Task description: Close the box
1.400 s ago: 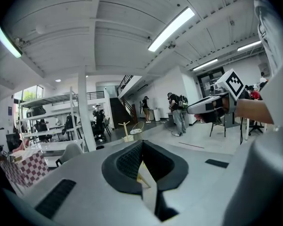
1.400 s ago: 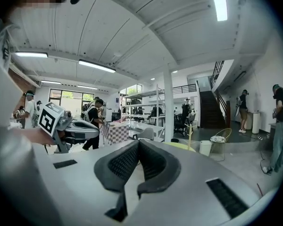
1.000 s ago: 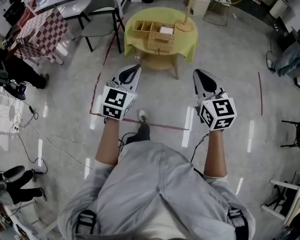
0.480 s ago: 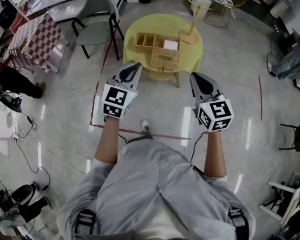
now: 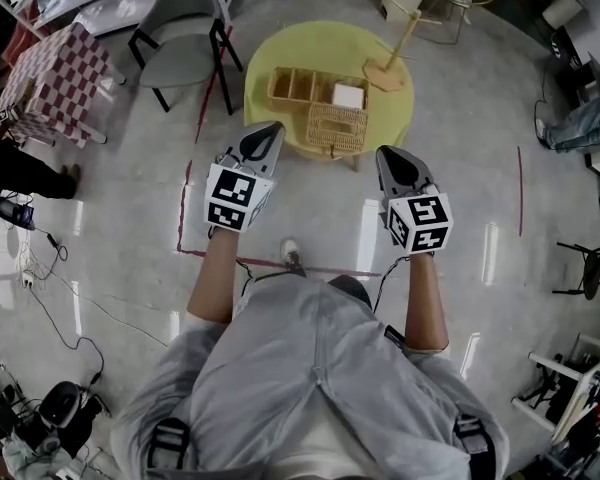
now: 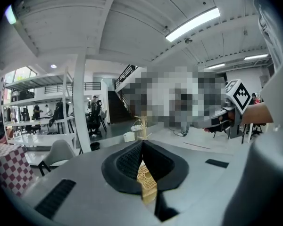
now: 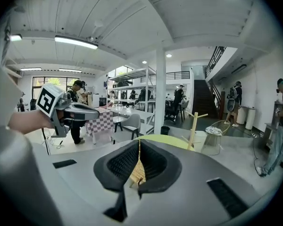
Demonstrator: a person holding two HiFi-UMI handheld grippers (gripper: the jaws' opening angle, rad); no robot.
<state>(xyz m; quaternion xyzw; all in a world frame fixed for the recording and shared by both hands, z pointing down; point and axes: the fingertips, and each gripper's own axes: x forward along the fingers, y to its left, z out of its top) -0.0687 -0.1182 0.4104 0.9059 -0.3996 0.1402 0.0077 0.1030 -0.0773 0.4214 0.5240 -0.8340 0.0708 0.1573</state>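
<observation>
Jaws of the 2 grippers are pressed together, holding nothing. Left gripper [image 5: 268,131] and right gripper [image 5: 384,155] hover side by side, apart, at the near edge of the round yellow table [image 5: 300,46]. The box [image 5: 330,118] rests there, compartments uncovered.

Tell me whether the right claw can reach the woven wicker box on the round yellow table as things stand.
Probably not yet: the right claw looks short of the woven wicker box, though nothing stands in its way.
</observation>
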